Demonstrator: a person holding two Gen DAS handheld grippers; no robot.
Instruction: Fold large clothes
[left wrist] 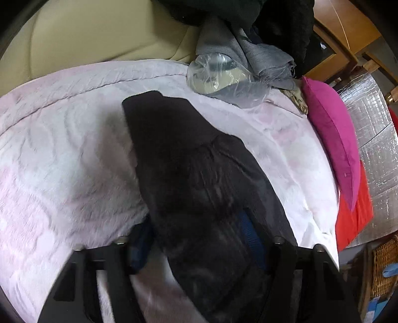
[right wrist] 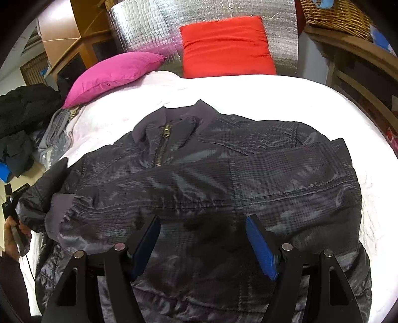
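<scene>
Jacket [right wrist: 199, 188] lies front-up on the bed [right wrist: 286, 99], collar at 12 o'clock, one sleeve already across the chest. Your left claw [left wrist: 199, 236] is pinching the other sleeve [left wrist: 189, 159], lifted off the blanket, likely to fold it across too. Your right claw [right wrist: 202, 238] hovers spread over the hem, gripping nothing. Wicker basket [right wrist: 333, 15] at 1 o'clock holds something blue; can't tell what. Plastic bag [left wrist: 219, 74] looks to hold grey fabric.

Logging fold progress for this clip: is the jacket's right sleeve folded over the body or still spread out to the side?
Folded over. In the right wrist view the sleeve lies across the jacket chest below the zipper.
</scene>
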